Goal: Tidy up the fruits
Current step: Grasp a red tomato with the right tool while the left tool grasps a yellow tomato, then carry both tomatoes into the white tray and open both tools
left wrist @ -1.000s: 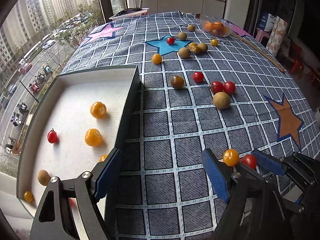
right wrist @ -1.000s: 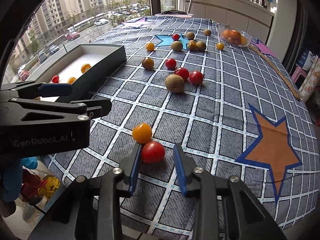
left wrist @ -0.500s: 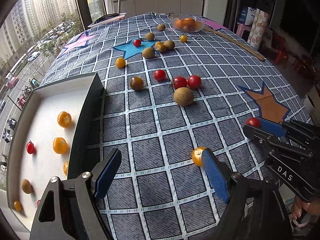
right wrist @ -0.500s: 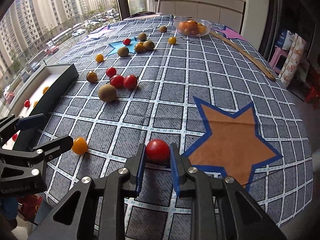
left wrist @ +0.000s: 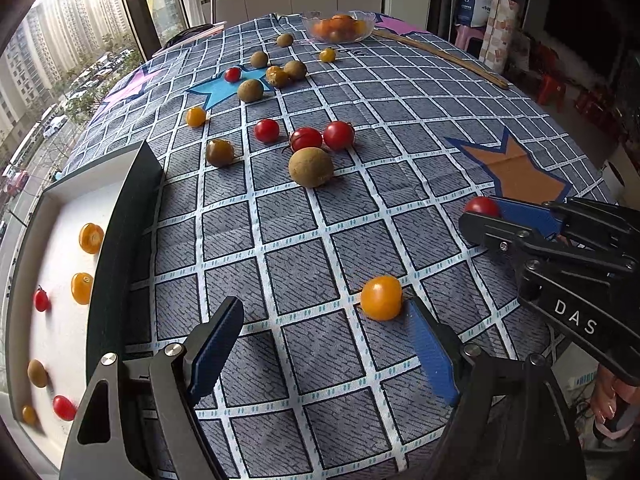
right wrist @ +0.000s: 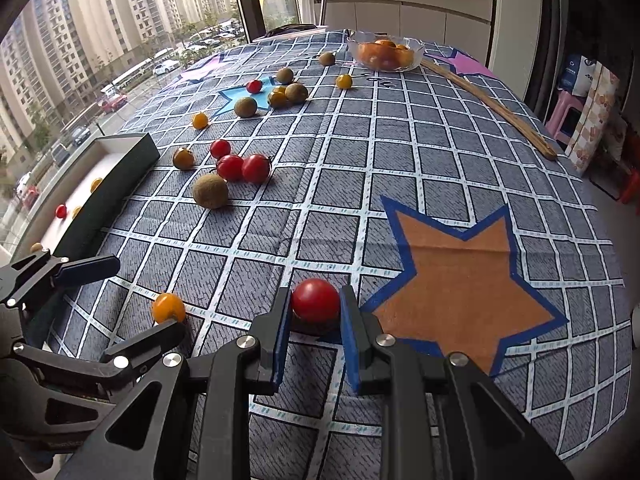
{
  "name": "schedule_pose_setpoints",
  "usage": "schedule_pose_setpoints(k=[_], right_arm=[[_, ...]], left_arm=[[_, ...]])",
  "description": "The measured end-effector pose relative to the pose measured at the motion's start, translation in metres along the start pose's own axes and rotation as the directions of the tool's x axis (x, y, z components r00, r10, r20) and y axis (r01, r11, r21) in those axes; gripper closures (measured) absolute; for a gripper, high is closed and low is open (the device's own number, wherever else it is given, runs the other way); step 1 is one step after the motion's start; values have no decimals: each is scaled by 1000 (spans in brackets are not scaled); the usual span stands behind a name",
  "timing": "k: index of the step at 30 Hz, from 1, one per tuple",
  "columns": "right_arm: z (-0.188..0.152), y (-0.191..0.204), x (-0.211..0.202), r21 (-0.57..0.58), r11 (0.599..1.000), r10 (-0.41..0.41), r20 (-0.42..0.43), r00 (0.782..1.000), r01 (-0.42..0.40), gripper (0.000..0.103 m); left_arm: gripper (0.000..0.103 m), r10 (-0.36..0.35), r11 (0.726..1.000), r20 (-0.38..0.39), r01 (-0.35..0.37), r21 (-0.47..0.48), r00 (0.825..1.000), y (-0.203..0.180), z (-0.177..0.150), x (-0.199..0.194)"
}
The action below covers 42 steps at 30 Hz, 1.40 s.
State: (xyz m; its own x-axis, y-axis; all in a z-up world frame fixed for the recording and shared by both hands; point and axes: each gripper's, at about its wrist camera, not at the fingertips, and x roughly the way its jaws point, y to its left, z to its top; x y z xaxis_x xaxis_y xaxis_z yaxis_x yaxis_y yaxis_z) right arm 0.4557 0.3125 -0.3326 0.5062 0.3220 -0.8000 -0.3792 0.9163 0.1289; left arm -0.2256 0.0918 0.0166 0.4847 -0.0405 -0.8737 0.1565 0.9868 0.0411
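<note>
My right gripper (right wrist: 314, 308) is shut on a red cherry tomato (right wrist: 315, 300), held just above the cloth; the tomato also shows in the left wrist view (left wrist: 482, 206). My left gripper (left wrist: 324, 320) is open and low over the table, with an orange cherry tomato (left wrist: 381, 297) just inside its right finger; it also shows in the right wrist view (right wrist: 169, 307). A dark box with a white floor (left wrist: 120, 216) at the left holds several small fruits. More tomatoes and brown fruits lie scattered on the cloth, among them a large brown fruit (left wrist: 311, 167).
A glass bowl of orange fruit (left wrist: 338, 26) stands at the far end. A wooden stick (left wrist: 440, 56) lies along the far right edge. The checked tablecloth (left wrist: 400, 112) drops off at the near and right edges.
My right gripper has closed on the red tomato and carried it right, away from the orange one. My left gripper has swung right, from the box to beside the orange tomato.
</note>
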Motion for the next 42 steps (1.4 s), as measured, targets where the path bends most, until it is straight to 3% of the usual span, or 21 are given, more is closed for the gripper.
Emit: schedule_pose_setpoints(k=[2,5,6,7,9,16,27,42], right_arm=[[0,0,0,-2,1000,1,0,1000,-1,78],[0,0,0,-2,1000,1,0,1000,-1,78],[0,0,0,1,1000,2,0,1000,-2,78],[1,0,0,4,1000,6,0,1000,-6,78],[1,-2,0,17,1000,16,-2,1000,-16,78],[-2,-11,-4,89,994,68,-15,998,-66,78],[-1,-3,-13,90,992,96,-19,995,-93,78],[21,49,-16,16,986,165,-40,985,-165,78]], left_arm=[[30,-8,1000,10,8,0,1000,-3,0,-1],[48,-24,1000,14,24,-5,1000,-6,3,-1],[55,-30,1000,15,30,-7,999,-8,4,-1],[70,-41,999,17,41,-6,999,-9,5,-1],[81,-54,999,22,54,-4,998,-13,6,-1],[81,-81,995,10,82,-65,997,-1,2,-5],[81,-60,989,60,68,-133,996,32,-8,-32],[81,12,966,121,20,-258,993,91,-23,-65]])
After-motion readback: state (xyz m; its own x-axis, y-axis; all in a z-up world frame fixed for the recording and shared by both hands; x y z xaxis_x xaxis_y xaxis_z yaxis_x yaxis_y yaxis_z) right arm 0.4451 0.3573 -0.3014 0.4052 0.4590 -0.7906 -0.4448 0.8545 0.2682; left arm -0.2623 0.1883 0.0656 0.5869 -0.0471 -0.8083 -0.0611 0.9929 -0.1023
